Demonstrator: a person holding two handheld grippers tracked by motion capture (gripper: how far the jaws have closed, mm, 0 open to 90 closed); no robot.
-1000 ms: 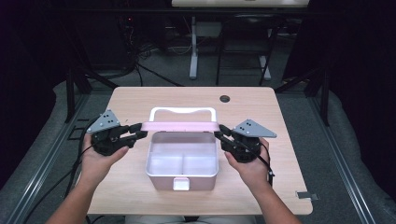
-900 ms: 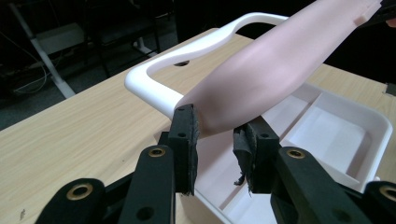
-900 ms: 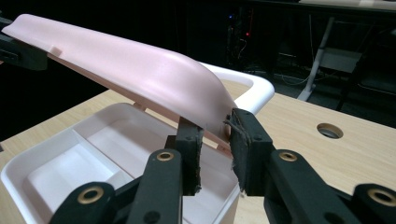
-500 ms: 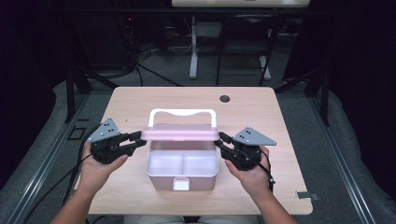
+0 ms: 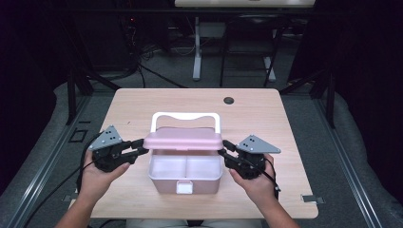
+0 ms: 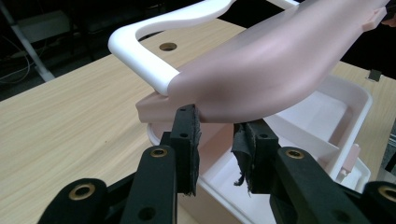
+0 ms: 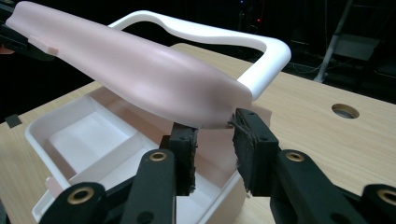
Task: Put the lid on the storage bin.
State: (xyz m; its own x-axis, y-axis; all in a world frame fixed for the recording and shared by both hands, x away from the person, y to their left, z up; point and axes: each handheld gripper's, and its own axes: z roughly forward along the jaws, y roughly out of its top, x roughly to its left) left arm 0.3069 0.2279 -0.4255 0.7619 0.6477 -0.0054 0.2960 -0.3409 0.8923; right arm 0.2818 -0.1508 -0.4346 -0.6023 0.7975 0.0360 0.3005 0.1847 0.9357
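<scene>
Lowered lid [image 5: 183, 141] further over box [image 5: 185, 176] since earlier; right gripper [image 5: 227, 152] jaws just opening, straddling lid's right end, left gripper [image 5: 138, 148] part-open under left end. Long axis ran gripper to gripper.

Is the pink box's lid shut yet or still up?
Partly open. The lid hangs tilted above the box, a gap under its front edge showing the white compartments.

Pink lidded box [image 5: 185, 171], lid [image 5: 183, 140] seemingly half-raised
</scene>
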